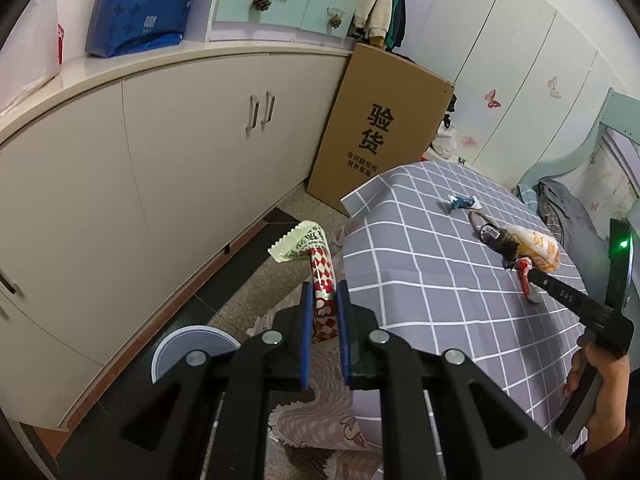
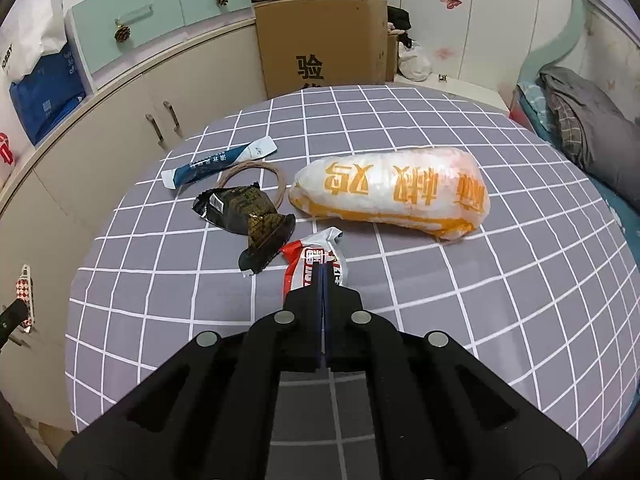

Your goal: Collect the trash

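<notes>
My left gripper (image 1: 324,292) is shut on a red-and-white checkered wrapper (image 1: 316,264) and holds it in the air beside the table, above the floor and a white bin (image 1: 188,350). My right gripper (image 2: 322,270) is shut on a red, white and silver wrapper (image 2: 316,258) that lies on the grey checked tablecloth (image 2: 440,300). Beside it lie a black-and-gold wrapper (image 2: 248,216), a blue-and-white sachet (image 2: 218,164), a brown cord loop (image 2: 256,172) and a large orange-and-white bag (image 2: 392,196). The right gripper also shows in the left wrist view (image 1: 524,270).
Beige cabinets (image 1: 160,152) run along the left wall. A tall cardboard box (image 1: 376,128) stands behind the table. A patterned cloth (image 1: 320,420) hangs below the tablecloth edge. A bed with clothes (image 2: 580,120) is at the right.
</notes>
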The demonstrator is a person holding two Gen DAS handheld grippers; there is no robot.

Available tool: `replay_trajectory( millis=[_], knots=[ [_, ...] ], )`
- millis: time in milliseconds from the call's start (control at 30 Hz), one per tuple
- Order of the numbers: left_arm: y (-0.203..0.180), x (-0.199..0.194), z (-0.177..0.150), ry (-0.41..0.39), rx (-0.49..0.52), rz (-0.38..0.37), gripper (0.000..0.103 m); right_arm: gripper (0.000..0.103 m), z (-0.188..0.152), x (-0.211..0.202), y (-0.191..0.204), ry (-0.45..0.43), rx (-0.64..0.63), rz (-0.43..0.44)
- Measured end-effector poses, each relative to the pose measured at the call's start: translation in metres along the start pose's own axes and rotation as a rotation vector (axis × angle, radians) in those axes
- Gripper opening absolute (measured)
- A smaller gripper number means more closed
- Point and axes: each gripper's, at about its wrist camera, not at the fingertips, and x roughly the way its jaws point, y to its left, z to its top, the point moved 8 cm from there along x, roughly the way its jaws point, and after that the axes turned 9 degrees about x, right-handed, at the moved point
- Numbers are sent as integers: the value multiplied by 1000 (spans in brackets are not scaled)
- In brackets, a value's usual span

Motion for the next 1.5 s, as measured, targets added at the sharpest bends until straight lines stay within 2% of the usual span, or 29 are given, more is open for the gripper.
replay_trajectory(
  millis=[67, 133, 167, 233, 333, 400, 433, 467, 500, 567, 700, 900, 1000, 1267, 1500],
  knots=[
    [0, 4, -2, 7, 1, -3, 11, 3, 1, 1, 0, 1, 5, 3],
    [-1, 6, -4, 13, 6, -8, 11, 36, 3, 0, -1, -4, 6, 3],
    [-2, 7, -5, 16, 8, -9, 11, 65, 4, -2, -2, -18, 9, 0],
    [-2, 8, -6, 18, 10, -9, 11, 64, 4, -5, 0, -33, -11, -8],
    [-1, 10, -7, 27, 3, -15, 11, 62, 3, 2, 2, -5, -20, -4],
    [0, 10, -7, 27, 5, -12, 11, 53, 3, 9, 3, 27, -19, -2],
    [2, 10, -8, 27, 5, -9, 11, 52, 3, 12, 3, 37, -19, -6],
    [2, 9, -8, 27, 3, -9, 11, 37, 4, 13, 5, 32, -26, -13],
    [3, 9, -8, 26, 1, -9, 11, 31, 5, 14, 5, 29, -46, -36],
    [5, 7, -7, 25, -1, -7, 11, 26, 4, 14, 6, 28, -70, -43],
    [8, 1, -8, 17, -7, -11, 11, 22, -3, 5, 6, 19, -94, -29],
    [14, -10, -13, 13, -11, -18, 11, 22, -19, -31, 23, -26, -97, 62],
    [19, -14, -17, 13, -21, -18, 11, 22, -29, -49, 53, -45, -133, 127],
    [59, -23, -34, 32, -75, 9, 11, 22, -63, -82, 179, -47, -231, 374],
    [104, -19, -54, 74, -126, 53, 11, 22, -112, -66, 270, -2, -332, 468]
  ],
)
